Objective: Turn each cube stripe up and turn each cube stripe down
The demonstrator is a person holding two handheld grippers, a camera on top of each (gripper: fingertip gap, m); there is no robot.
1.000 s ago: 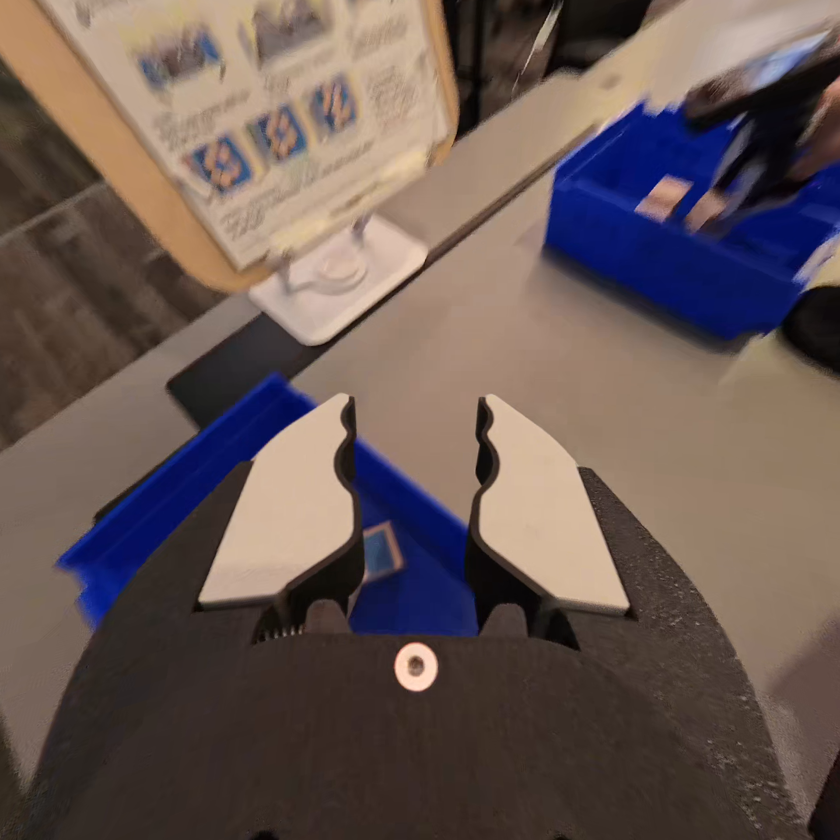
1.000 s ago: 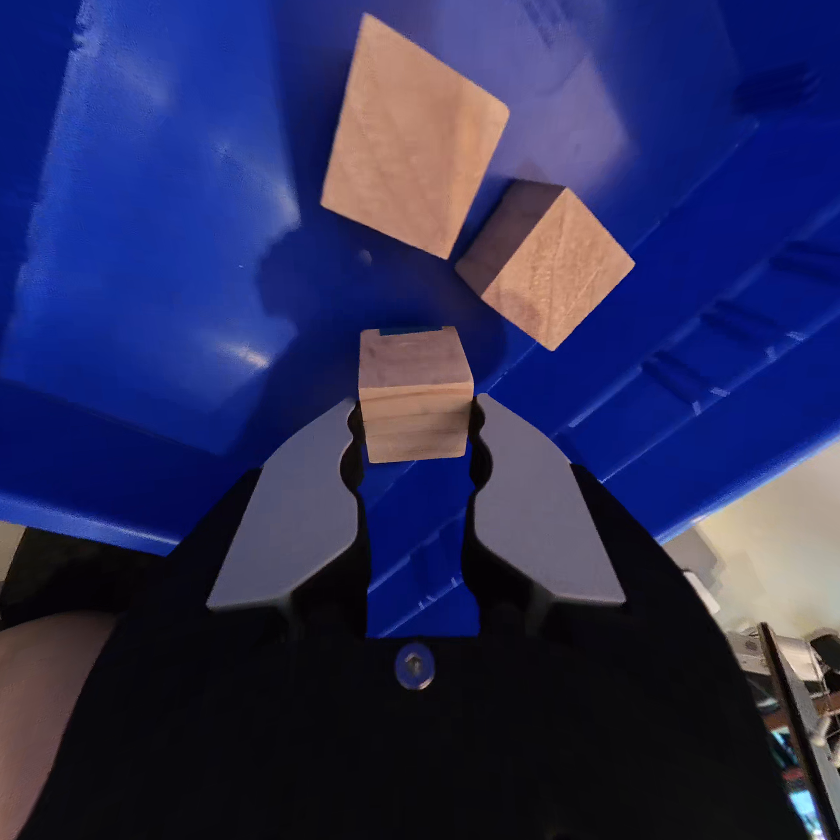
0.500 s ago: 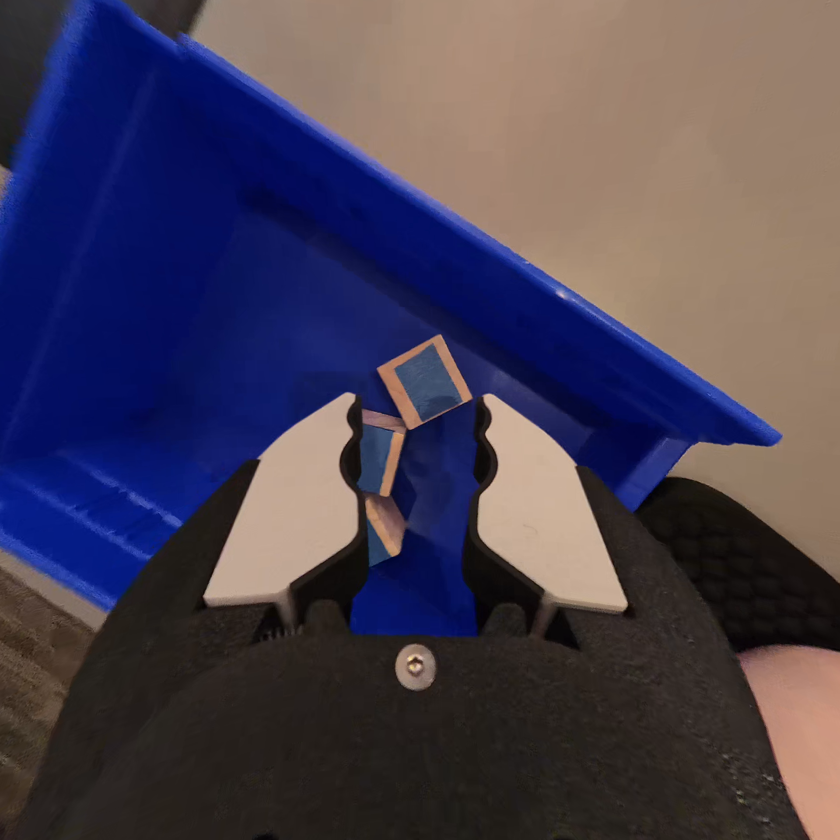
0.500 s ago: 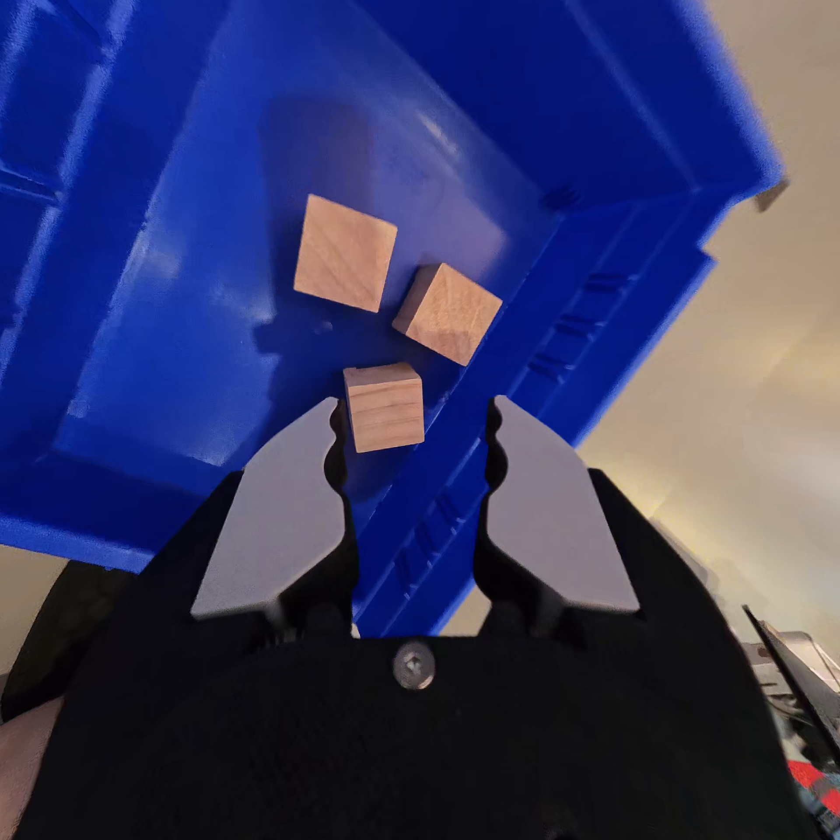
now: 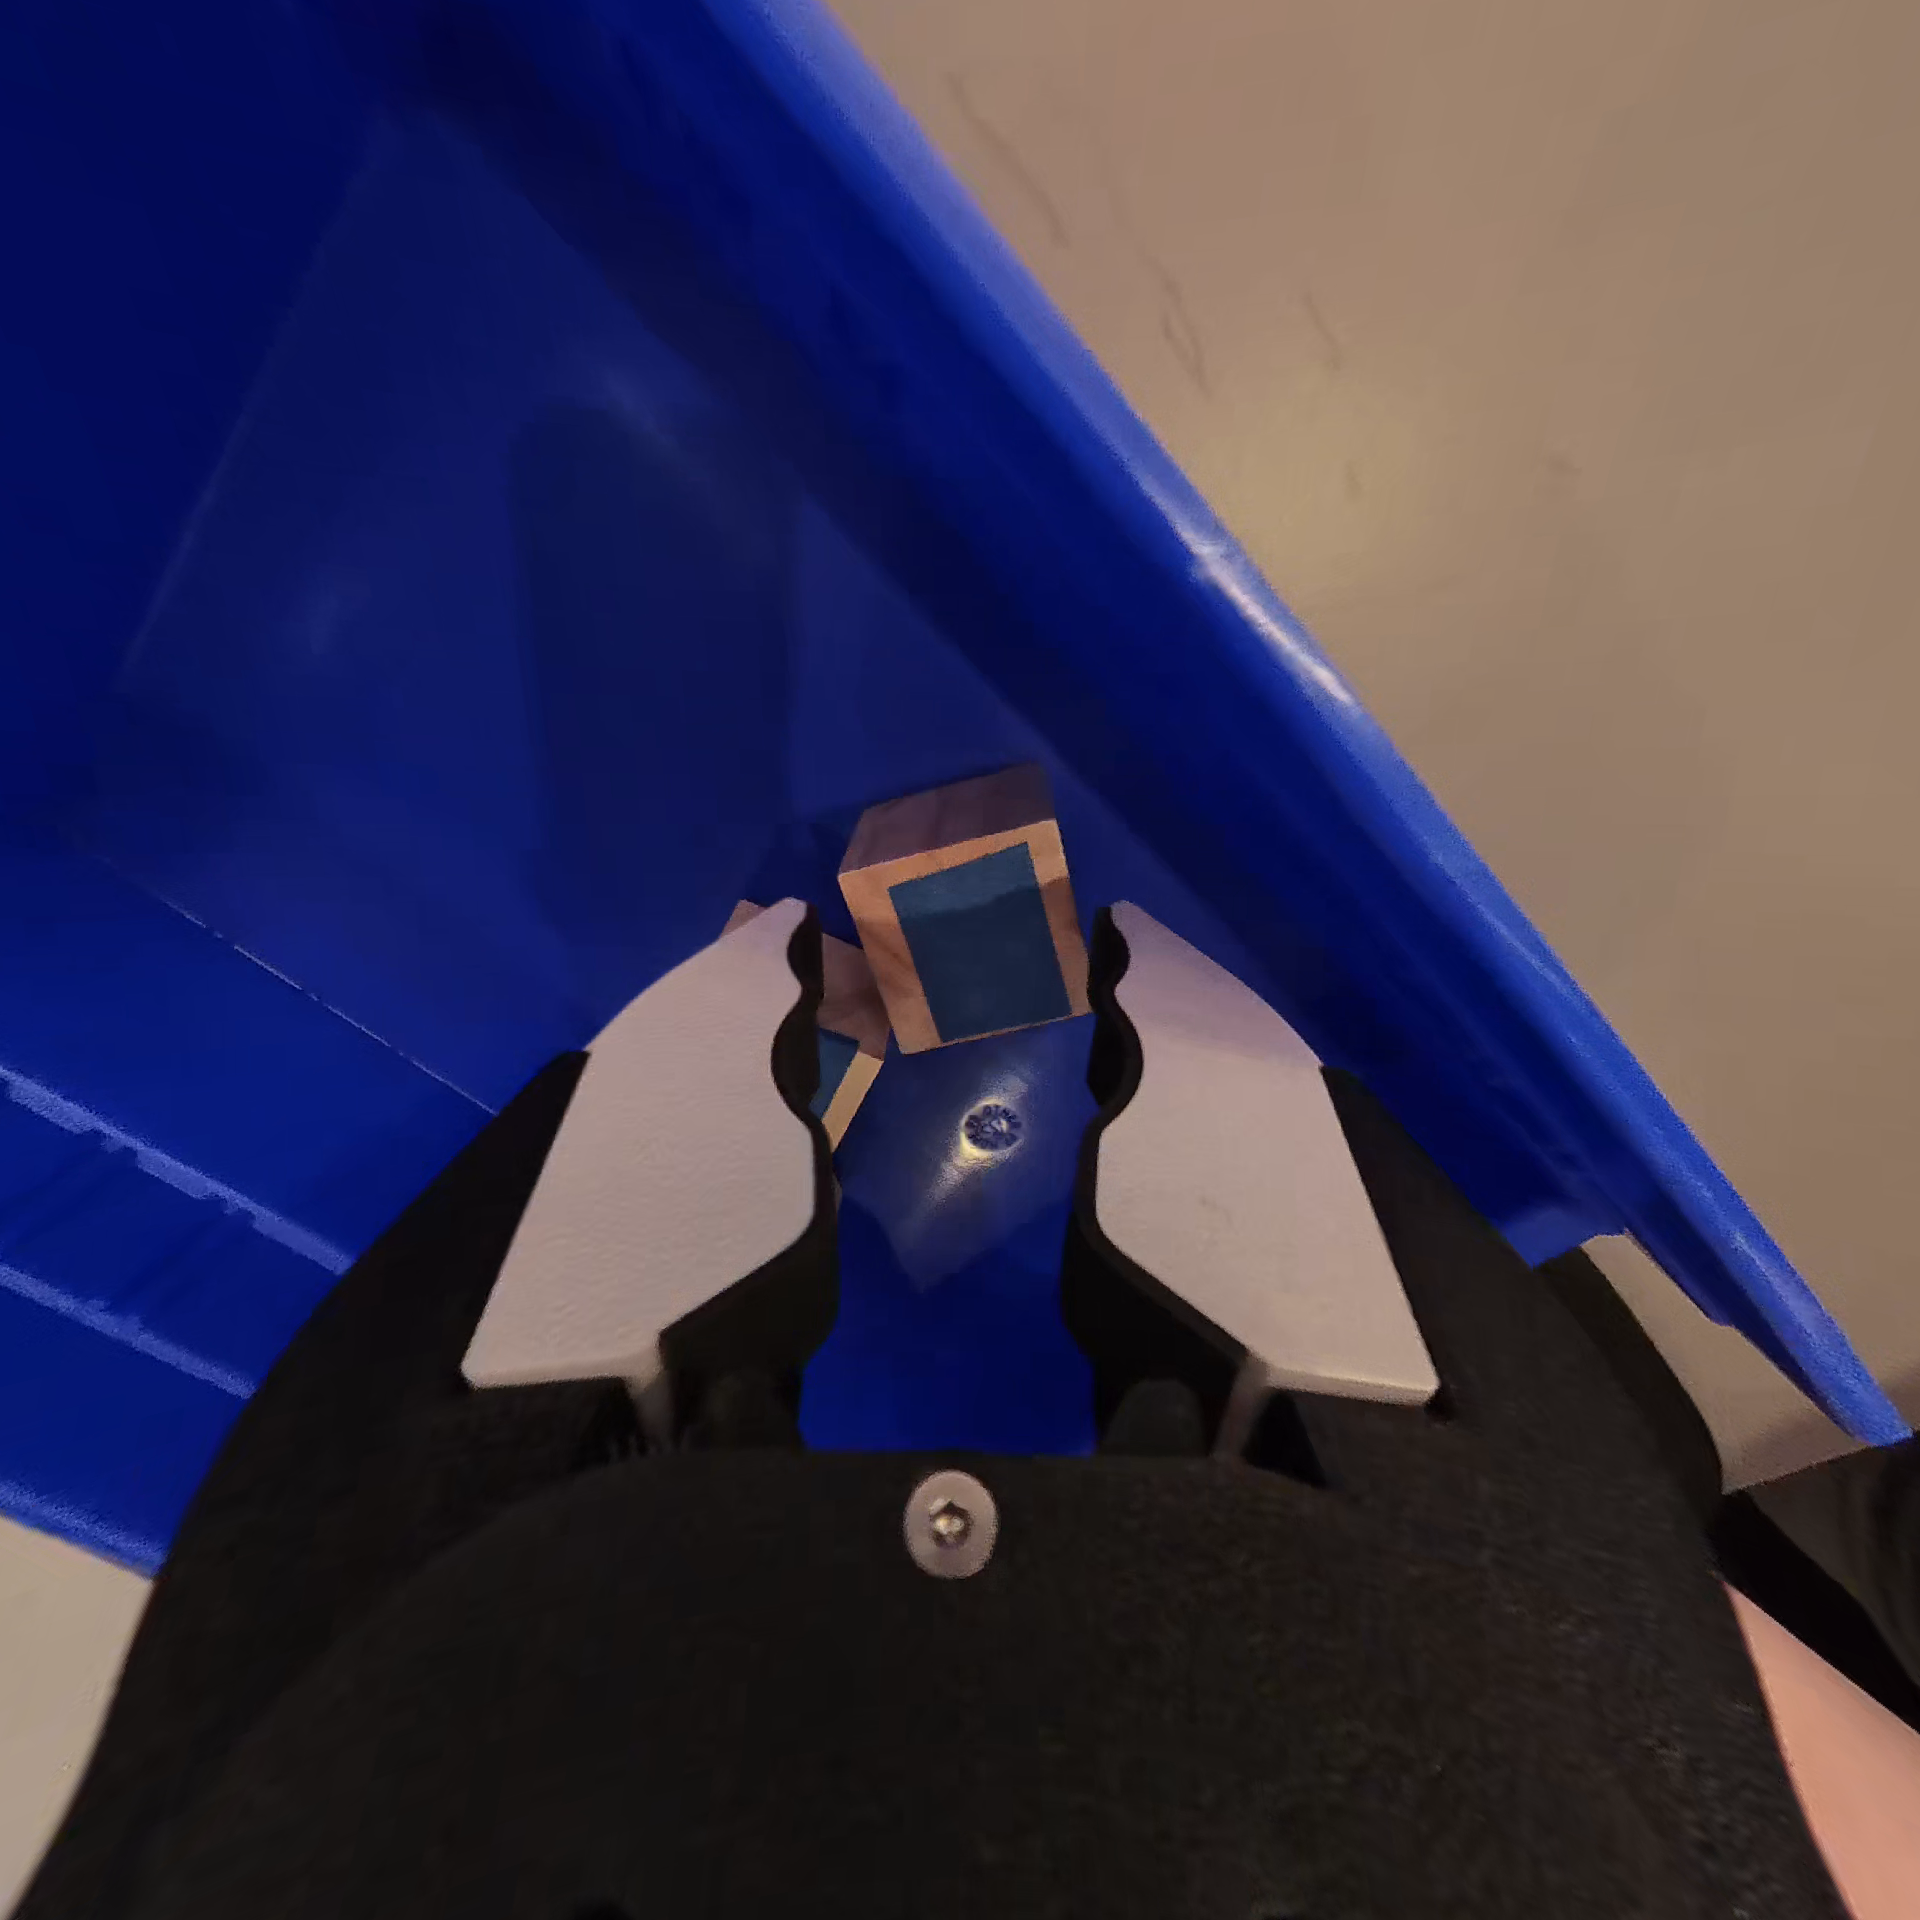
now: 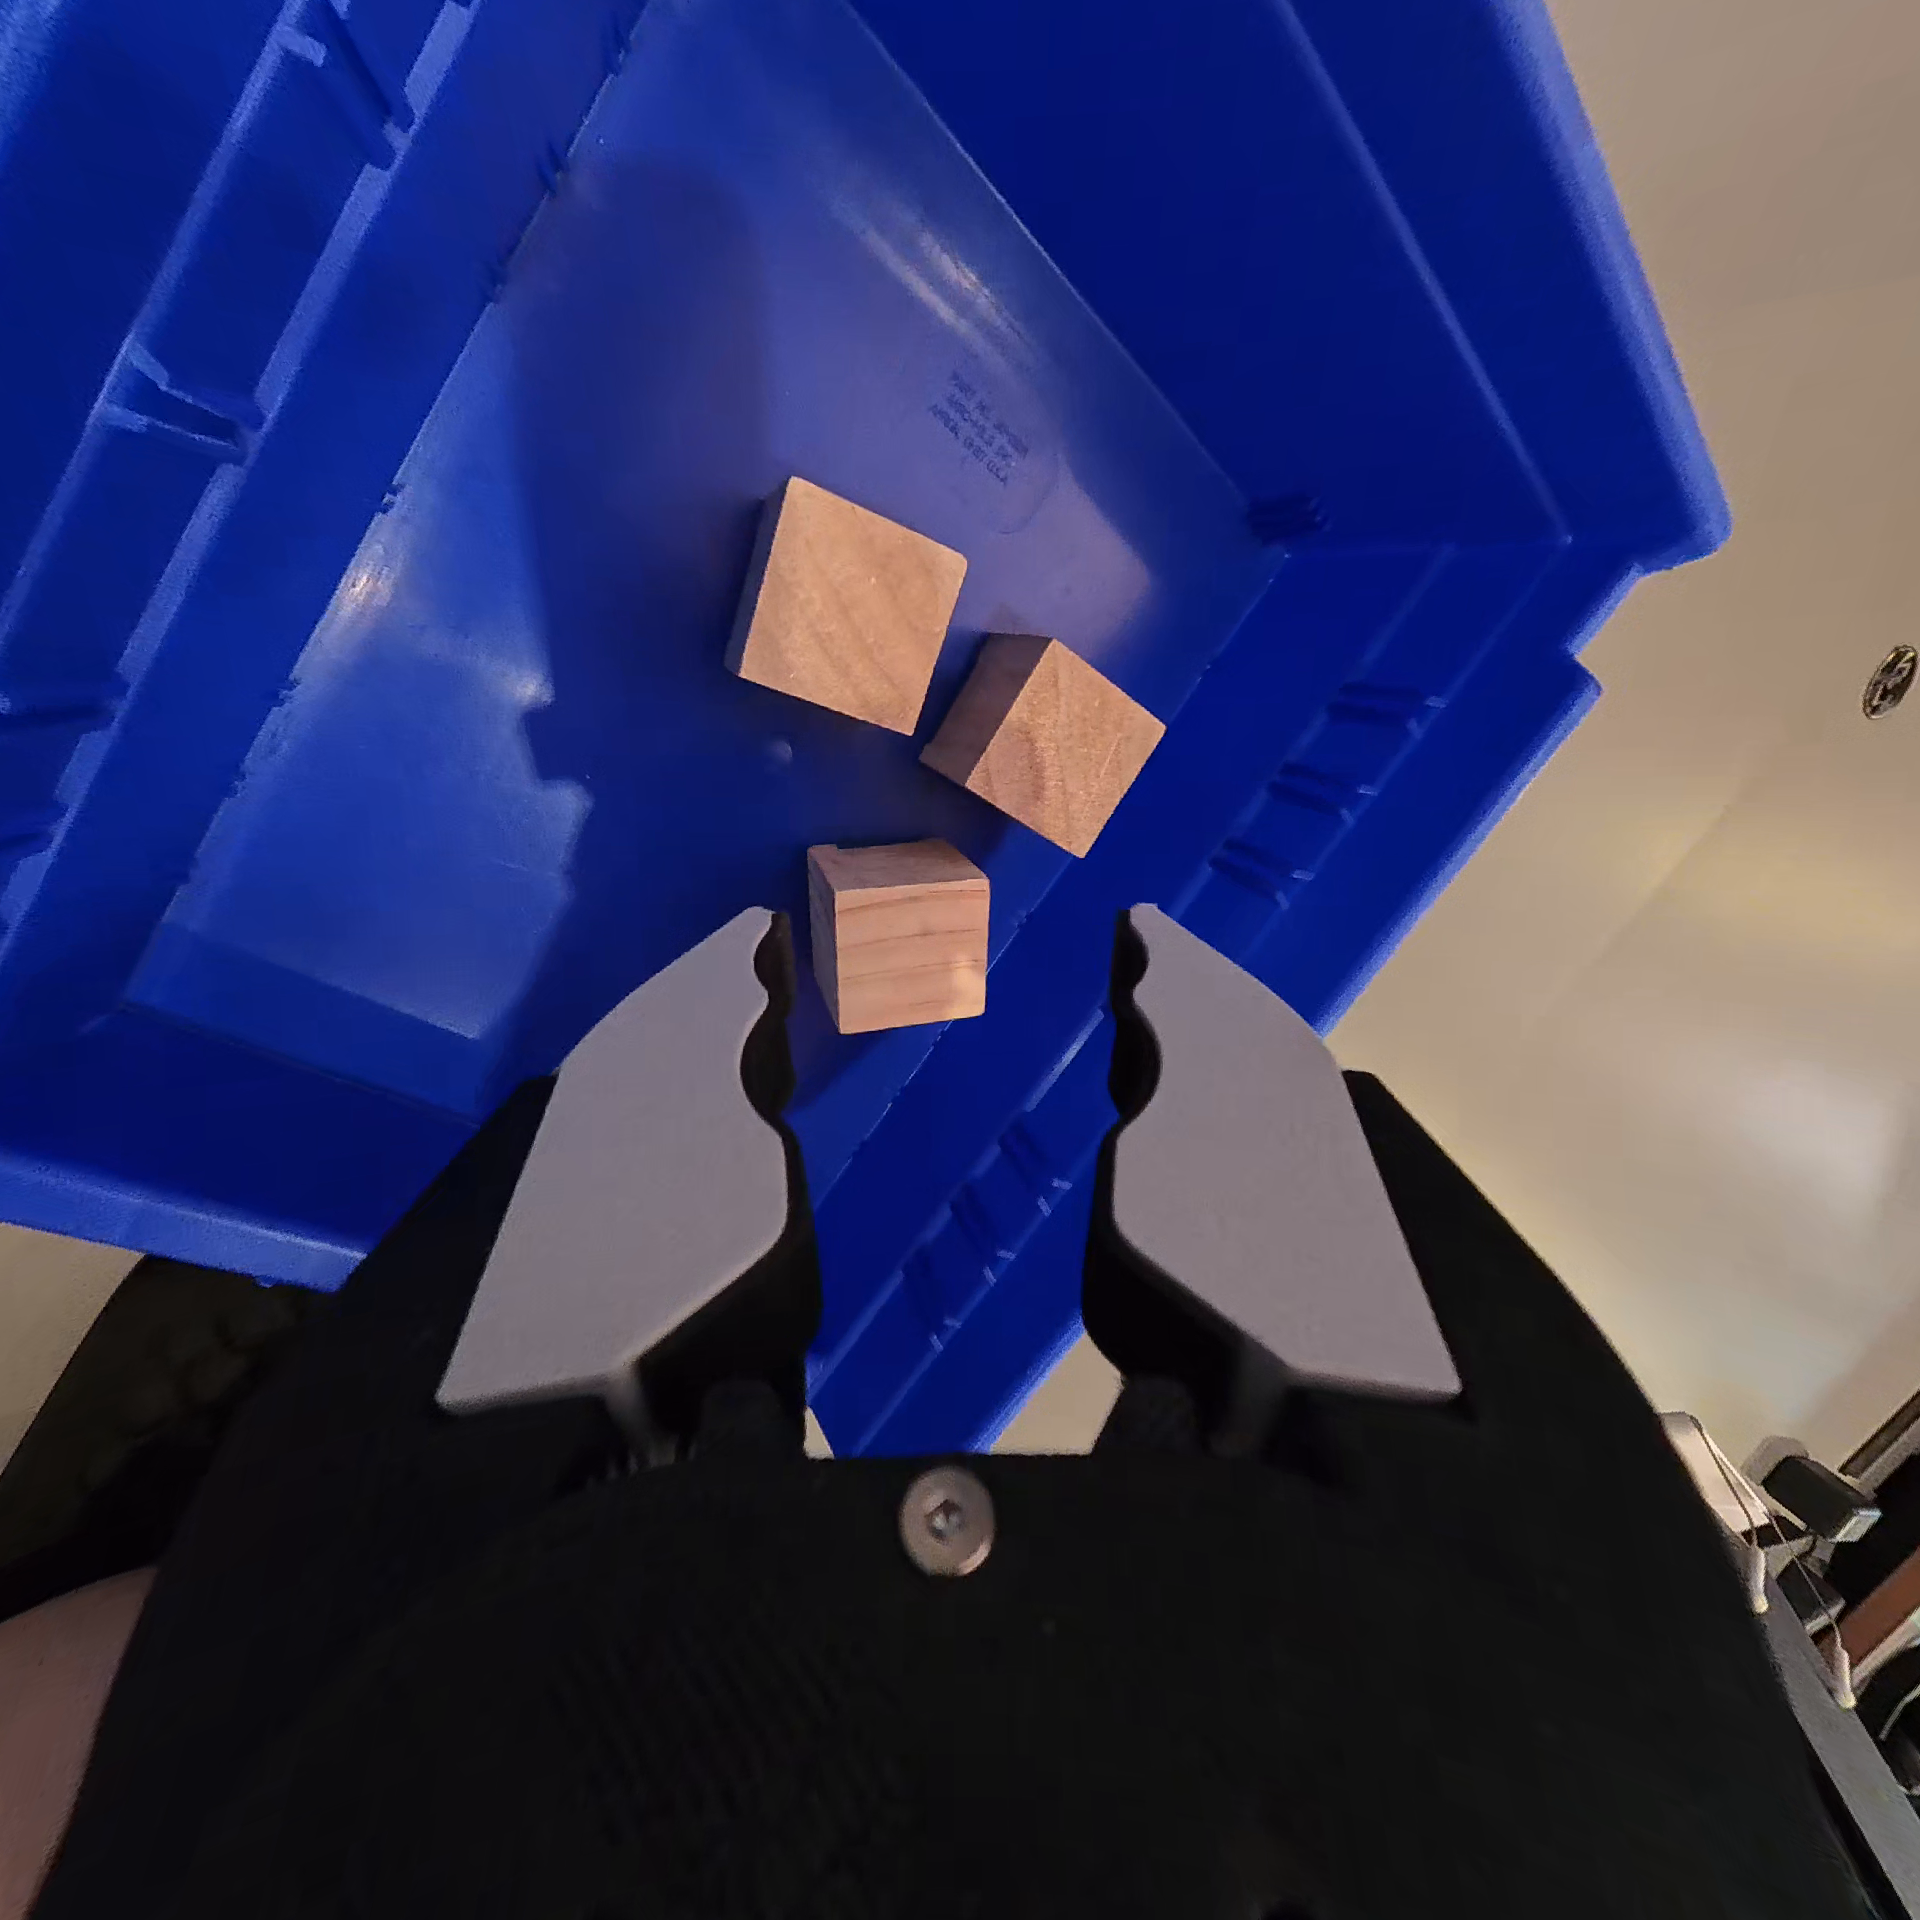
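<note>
In the left wrist view, my left gripper is open, low inside a blue bin. A wooden cube with a blue stripe face towards the camera stands between the fingertips. There is a gap at the left pad, and the right pad is very close to it. A second striped cube is partly hidden behind the left finger. In the right wrist view, my right gripper is open above another blue bin. Three wooden cubes lie in it showing plain faces: a near one just ahead of the fingertips, and two farther ones.
Both bins stand on a beige table, which also shows in the right wrist view. A black pad lies by the left bin's corner. Dark equipment sits at the right edge.
My right gripper opened and let go of the near cube, then drew back from it. My left gripper swung from over the table down into its bin and onto the striped cube.
</note>
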